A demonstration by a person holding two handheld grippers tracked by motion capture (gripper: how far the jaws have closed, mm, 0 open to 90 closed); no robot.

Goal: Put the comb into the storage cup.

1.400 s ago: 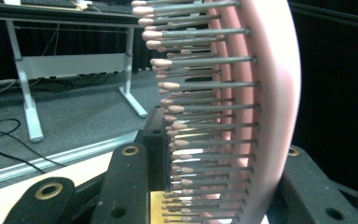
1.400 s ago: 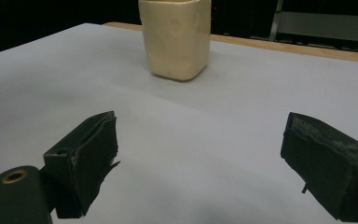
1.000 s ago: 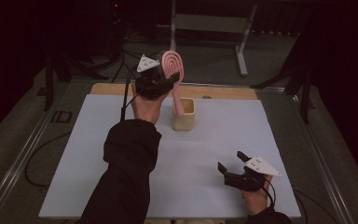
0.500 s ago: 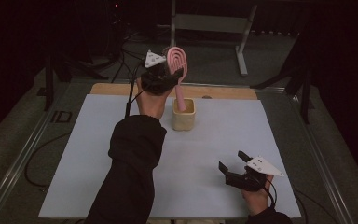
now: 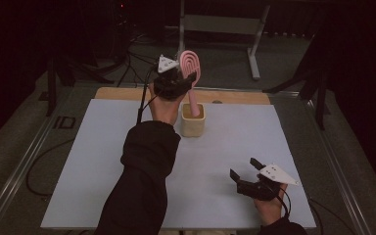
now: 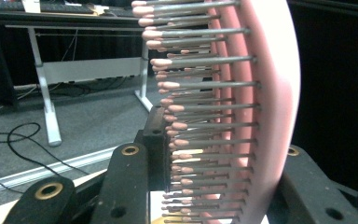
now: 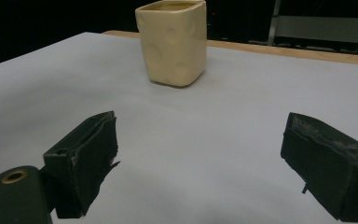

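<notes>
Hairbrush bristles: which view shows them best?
Left gripper view. The pink hairbrush is close up, side-on, its metal bristles and pink tips sharp, clamped in the left tongs. The high view gives the whole brush, small, its handle down in the cream cup; bristles unreadable. The right gripper view gives the cup.

A: The hairbrush [image 6: 265, 116] looks like smooth pink plastic with a soft sheen; its bristles are thin grey metal pins with rounded pink tips.

B: And the cup [image 7: 173, 41]?

A: Cream ceramic by the look of it, glossy, with shallow dimples in its walls.

B: The table [image 5: 103, 161]?

A: A matt pale sheet, smooth, with a bare wooden strip along the far edge. The right gripper [image 7: 205, 163] has matt black pads, rough and frayed at the edges.
</notes>
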